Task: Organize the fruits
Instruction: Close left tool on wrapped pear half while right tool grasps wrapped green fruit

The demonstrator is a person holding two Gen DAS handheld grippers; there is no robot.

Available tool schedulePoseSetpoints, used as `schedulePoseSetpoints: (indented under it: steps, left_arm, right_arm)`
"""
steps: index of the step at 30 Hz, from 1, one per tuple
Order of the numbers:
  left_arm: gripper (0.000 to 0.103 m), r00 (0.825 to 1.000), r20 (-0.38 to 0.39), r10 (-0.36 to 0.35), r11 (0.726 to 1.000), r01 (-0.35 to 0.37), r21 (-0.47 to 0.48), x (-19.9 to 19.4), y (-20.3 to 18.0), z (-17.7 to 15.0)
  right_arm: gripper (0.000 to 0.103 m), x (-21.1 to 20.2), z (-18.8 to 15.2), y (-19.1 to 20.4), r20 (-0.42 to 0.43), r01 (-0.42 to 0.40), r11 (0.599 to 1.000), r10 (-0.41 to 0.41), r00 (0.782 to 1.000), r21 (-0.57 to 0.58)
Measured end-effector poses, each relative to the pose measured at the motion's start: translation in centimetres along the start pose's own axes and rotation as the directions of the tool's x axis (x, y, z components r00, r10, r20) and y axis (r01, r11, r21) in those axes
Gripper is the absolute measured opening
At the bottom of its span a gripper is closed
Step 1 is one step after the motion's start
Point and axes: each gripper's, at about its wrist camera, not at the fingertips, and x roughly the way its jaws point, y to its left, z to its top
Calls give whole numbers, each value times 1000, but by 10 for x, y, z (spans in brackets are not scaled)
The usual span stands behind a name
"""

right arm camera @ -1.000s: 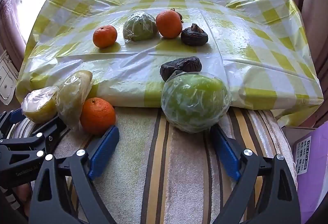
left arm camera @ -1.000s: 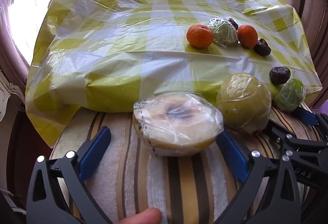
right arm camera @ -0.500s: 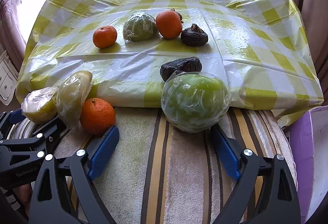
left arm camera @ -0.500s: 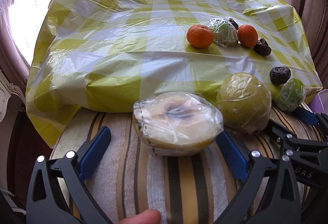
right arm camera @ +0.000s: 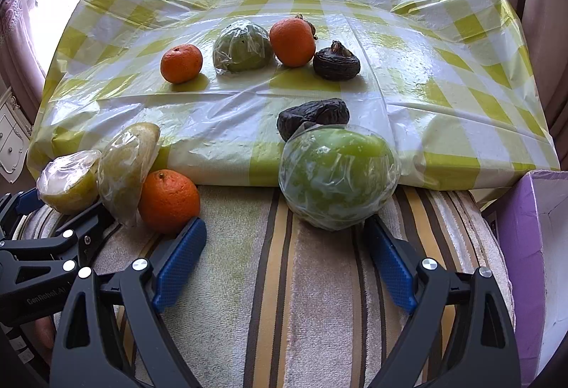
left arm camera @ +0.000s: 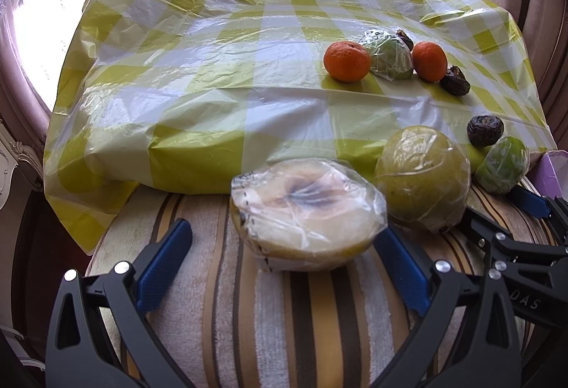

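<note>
My left gripper (left arm camera: 284,239) is open, jaws wide apart; a plastic-wrapped cut yellow fruit half (left arm camera: 305,214) sits on the striped towel (left arm camera: 301,317) just beyond its tips, its right side close to the right finger. A wrapped yellow-green fruit (left arm camera: 422,178) lies right of it. My right gripper (right arm camera: 284,239) is open behind a wrapped green fruit (right arm camera: 337,175), which rests on the towel (right arm camera: 284,299). An orange (right arm camera: 168,200) lies by its left finger. On the checked cloth (right arm camera: 443,86) lie two oranges (right arm camera: 181,63), a wrapped green fruit (right arm camera: 243,45) and dark dried fruits (right arm camera: 335,61).
The table under the green-white plastic cloth (left arm camera: 213,68) rises as a step behind the towel. A purple box (right arm camera: 532,246) stands at the right edge. Curtains and a bright window (left arm camera: 28,15) are behind. Each gripper shows in the other's view.
The purple box has come further into the right wrist view at the right edge. Grippers and fruits have barely moved.
</note>
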Motion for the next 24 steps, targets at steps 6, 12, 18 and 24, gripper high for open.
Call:
schedulePoseSetpoints:
  steps: [6, 12, 18, 24]
  left_arm:
    - [102, 1000, -14, -5, 1000, 5, -8, 2, 1, 2]
    - [102, 1000, 9, -21, 1000, 21, 6, -3, 2, -3]
    - [102, 990, 126, -65, 997, 70, -38, -19, 7, -11]
    - [101, 984, 163, -76, 997, 78, -6, -28, 1, -12]
  right_arm:
    - [88, 1, 0, -1, 10, -1, 1000, 0, 1000, 3]
    - [88, -4, -8, 2, 54, 22, 1000, -22, 998, 10]
    - [88, 0, -3, 2, 39, 11, 1000, -12, 999, 9]
    - [88, -3, 1, -10, -18, -96, 995, 95, 995, -37]
